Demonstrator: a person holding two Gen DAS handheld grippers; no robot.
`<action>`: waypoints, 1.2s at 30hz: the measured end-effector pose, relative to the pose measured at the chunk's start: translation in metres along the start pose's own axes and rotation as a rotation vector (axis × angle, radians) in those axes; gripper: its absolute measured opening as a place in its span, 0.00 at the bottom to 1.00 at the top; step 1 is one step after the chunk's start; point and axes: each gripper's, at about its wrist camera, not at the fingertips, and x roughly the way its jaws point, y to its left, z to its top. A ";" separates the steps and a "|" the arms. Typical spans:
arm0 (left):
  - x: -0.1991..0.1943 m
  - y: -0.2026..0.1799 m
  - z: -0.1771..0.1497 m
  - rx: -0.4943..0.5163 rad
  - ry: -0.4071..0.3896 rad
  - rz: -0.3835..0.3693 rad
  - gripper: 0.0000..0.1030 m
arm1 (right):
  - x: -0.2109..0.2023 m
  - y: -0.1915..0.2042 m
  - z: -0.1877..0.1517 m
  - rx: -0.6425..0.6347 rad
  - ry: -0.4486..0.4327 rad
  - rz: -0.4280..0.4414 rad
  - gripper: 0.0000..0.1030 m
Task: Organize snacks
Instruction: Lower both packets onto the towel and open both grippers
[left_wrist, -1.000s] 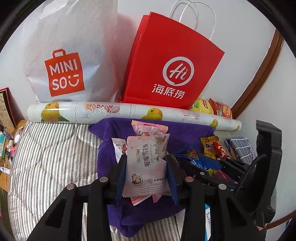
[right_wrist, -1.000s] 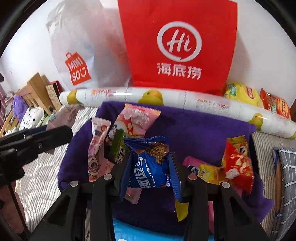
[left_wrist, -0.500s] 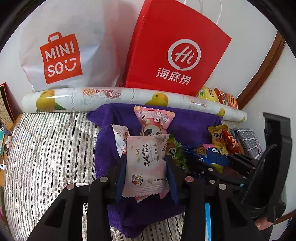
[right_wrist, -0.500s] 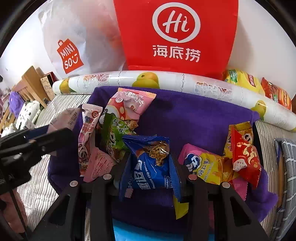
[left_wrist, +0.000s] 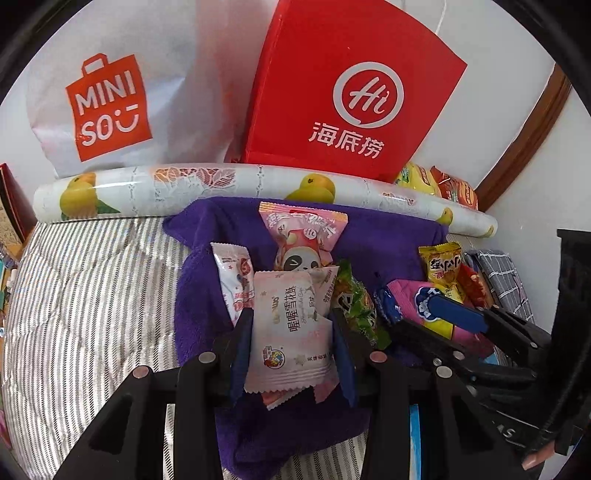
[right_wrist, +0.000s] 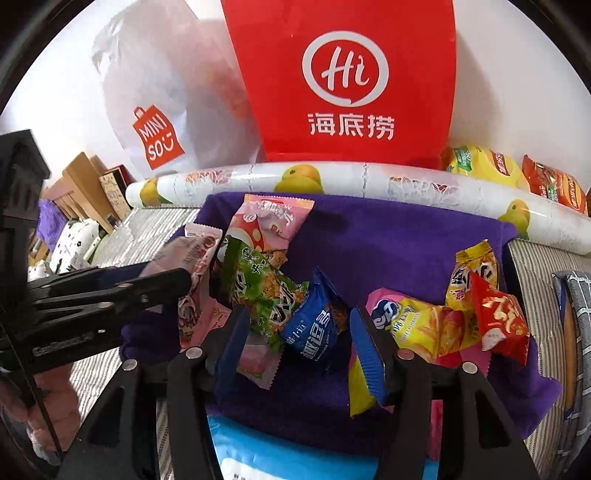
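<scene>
With my right tongs (right_wrist: 297, 336) just opening off the blue cookie packet (right_wrist: 314, 325) on the purple towel (right_wrist: 399, 251), I lower the left tongs (left_wrist: 291, 332), clamped on the pale pink packet (left_wrist: 290, 325), gently beside the green packet (right_wrist: 266, 291)

Fluffy purple towel (right_wrist: 406, 251), glossy plastic snack packets (right_wrist: 314, 325), a matt red paper bag (right_wrist: 343, 81), striped quilted cloth (left_wrist: 92, 288).

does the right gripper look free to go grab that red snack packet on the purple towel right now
Probably yes. The right gripper is open, the blue cookie packet lying loose between its fingers, and the red snack packet lies uncovered atop the others to its right.
</scene>
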 end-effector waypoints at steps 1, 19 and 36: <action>0.002 -0.002 0.001 0.002 0.001 -0.001 0.37 | -0.001 0.000 0.000 0.000 -0.001 0.002 0.55; 0.042 -0.017 0.004 -0.006 0.074 -0.006 0.37 | -0.025 -0.010 -0.002 0.004 -0.074 0.030 0.55; 0.032 -0.018 0.000 -0.007 0.083 -0.014 0.45 | -0.017 -0.008 -0.004 -0.018 -0.056 -0.014 0.55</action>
